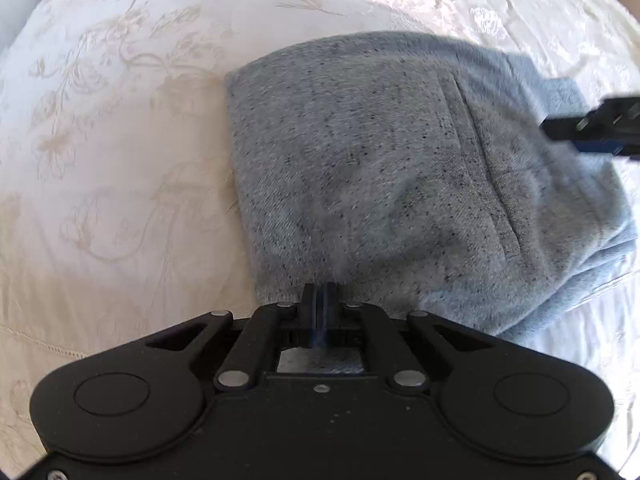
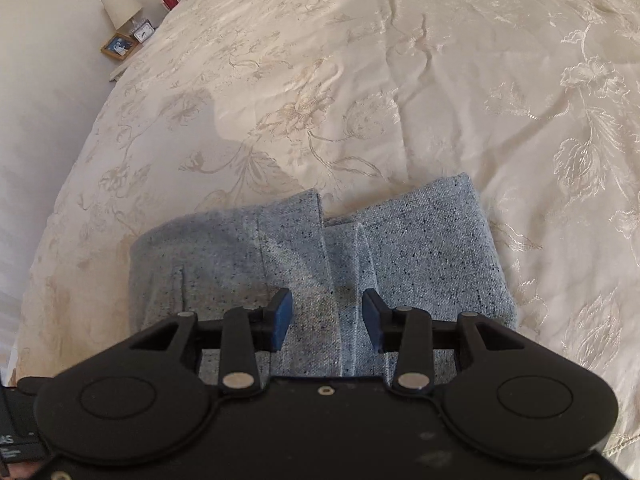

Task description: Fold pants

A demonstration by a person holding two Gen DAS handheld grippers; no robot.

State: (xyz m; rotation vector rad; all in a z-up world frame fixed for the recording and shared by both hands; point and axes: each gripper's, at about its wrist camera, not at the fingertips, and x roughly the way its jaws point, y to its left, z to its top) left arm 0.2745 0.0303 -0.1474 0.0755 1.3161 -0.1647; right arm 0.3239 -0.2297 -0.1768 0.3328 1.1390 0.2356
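Bedspread (image 2: 400, 60) open beyond pants (image 2: 420, 240)

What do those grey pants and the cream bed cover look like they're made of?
Pants: probably a soft fleece-like knit, matte, heathered grey-blue with dark flecks and a fuzzy surface. Bed cover: apparently a satin-like woven jacquard, glossy cream, its floral pattern catching the light.

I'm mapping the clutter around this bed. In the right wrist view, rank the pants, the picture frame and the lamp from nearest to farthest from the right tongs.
1. Pants: directly under the right tongs, on the bedspread.
2. Picture frame: far upper left, beside the bed.
3. Lamp: just behind the frame, slightly farther.
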